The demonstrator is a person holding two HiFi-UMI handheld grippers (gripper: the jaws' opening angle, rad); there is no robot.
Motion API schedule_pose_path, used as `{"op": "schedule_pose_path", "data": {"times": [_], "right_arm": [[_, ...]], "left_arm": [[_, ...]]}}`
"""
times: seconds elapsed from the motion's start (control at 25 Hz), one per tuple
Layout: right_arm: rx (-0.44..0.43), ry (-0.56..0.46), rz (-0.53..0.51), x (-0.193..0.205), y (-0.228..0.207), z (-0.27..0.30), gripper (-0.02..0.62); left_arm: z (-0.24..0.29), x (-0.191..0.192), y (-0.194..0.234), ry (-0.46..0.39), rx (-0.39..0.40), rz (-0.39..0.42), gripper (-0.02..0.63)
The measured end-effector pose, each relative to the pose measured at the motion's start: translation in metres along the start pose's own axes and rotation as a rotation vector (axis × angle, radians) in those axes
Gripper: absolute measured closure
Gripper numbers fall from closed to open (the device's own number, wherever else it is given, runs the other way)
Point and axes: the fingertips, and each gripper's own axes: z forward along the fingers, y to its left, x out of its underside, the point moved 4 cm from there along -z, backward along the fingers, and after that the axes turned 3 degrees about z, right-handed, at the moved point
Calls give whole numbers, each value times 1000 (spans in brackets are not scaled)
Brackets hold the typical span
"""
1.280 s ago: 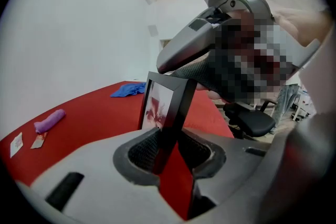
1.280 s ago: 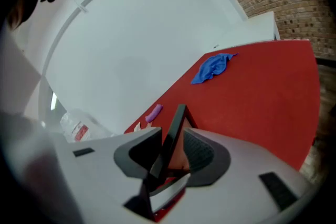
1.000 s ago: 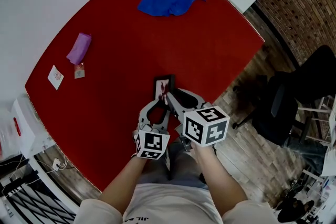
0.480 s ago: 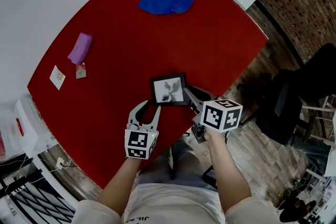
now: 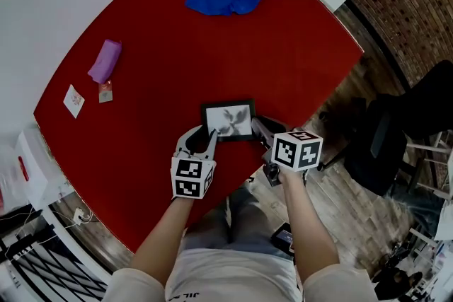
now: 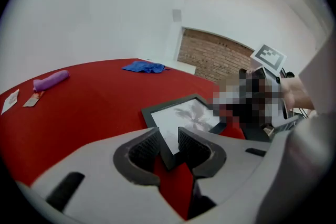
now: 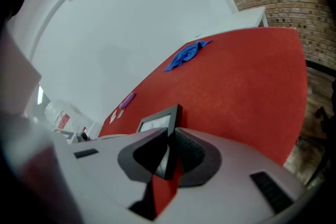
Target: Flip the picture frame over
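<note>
Slip risk | your right claw (image 7: 170,136) has just closed on picture frame (image 5: 228,119) edge, thin bite | left claw (image 6: 169,139) wide, just narrowing, corner between pads ungripped | frame may twist out mid-flip

No word or number can be read with certainty. The marker cube (image 5: 192,178) on the left gripper (image 5: 205,134) and the marker cube (image 5: 297,150) on the right gripper (image 5: 256,125) bear black-and-white square code patterns, not letters. Dark letters on the person's shirt (image 5: 190,293) are cut off by the picture's edge. The small cards (image 5: 73,101) on the red table (image 5: 163,53) and the red label on a bottle (image 7: 62,120) carry print too small to read. The picture frame (image 5: 228,119) shows a grey image only.
</note>
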Motion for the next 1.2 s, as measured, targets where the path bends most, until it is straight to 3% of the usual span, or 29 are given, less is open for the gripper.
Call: {"op": "schedule_pose_path", "data": {"times": [0.12,0.48,0.72,0.88,1.04,1.2], "right_arm": [[29,14,-8,7,-6,4,548],[83,32,-28,10,-13,13,548],[119,-32,-86,7,-10,6,535],[159,-80,-226,1,11,-22,534],[181,-79,-418,14,59,-68,537],[199,-92,-531,34,113,-118,589]], "left_arm": [[-1,0,1,-4,-13,6,515],[2,-1,-1,-1,-18,55,515],[-1,-3,2,-19,8,-8,514],[-32,-24,2,-69,-24,7,514],[-90,-37,-24,-84,-30,27,517],[-149,-47,-53,-97,-39,-29,600]]}}
